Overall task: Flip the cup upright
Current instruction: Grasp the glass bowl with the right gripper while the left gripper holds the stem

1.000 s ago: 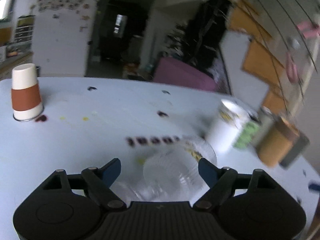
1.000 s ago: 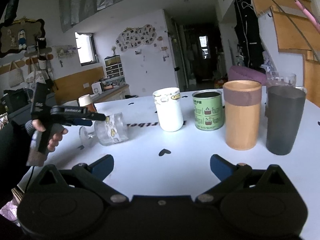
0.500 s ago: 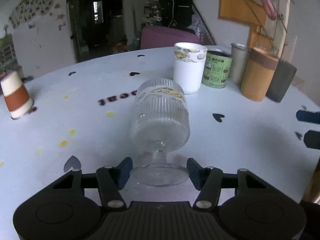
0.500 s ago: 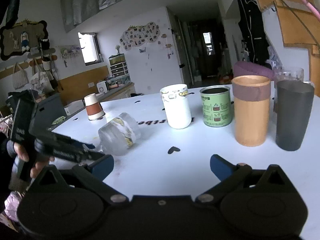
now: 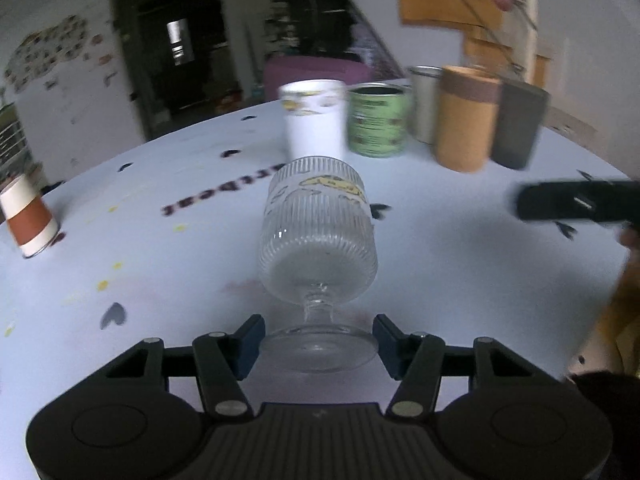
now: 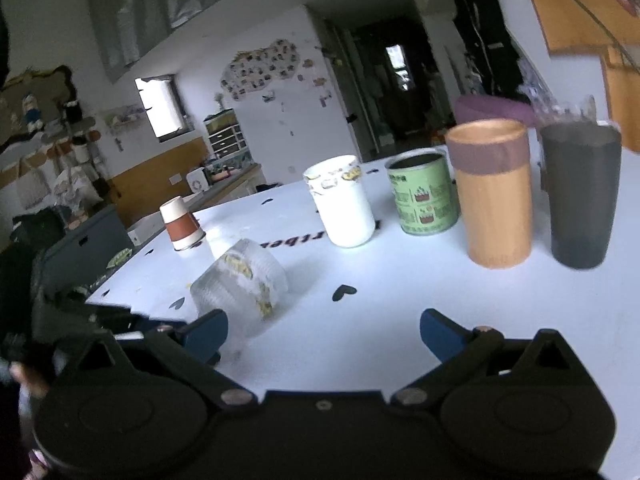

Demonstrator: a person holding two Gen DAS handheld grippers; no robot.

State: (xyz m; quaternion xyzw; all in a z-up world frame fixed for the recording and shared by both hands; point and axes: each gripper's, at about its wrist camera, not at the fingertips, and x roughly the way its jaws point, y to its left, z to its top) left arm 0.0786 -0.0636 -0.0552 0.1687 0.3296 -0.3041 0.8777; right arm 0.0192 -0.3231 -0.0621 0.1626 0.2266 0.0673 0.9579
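A cluttered kitchen-like room, a white table [image 5: 460,248] with heart marks. The glass cup [image 5: 318,236] lies on its side near the table's middle, foot toward the left gripper [image 5: 318,338] — whose fingers flank the foot, seemingly not gripping yet. The right gripper [image 6: 324,330] hangs spread, holding nothing. Nothing is flipped; grasping and righting appear left.

Glass cup [image 5: 318,236] lies on its side mid-table [image 5: 460,264], foot between left gripper [image 5: 319,342] fingers. Mug [image 6: 342,200], tin [image 6: 424,196], two tumblers [image 6: 492,192] row along far edge; paper cup [image 6: 180,224] far-left edge.
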